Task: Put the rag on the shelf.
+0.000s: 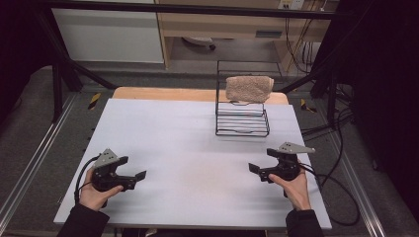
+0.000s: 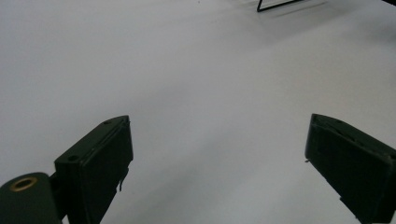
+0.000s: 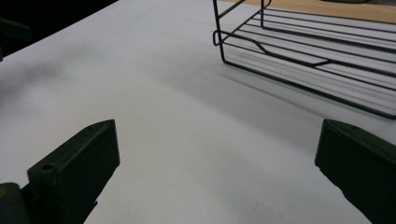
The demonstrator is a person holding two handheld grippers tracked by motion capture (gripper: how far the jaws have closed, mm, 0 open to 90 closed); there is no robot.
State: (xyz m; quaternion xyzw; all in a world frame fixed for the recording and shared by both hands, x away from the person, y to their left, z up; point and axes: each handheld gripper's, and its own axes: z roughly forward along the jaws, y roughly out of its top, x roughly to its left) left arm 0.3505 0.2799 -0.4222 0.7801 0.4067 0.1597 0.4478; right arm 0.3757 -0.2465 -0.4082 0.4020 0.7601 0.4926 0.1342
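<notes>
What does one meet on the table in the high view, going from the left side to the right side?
Left gripper, held by the left hand → black wire rack at the far side, with a beige towel hung over its top → right gripper, held by the right hand.
</notes>
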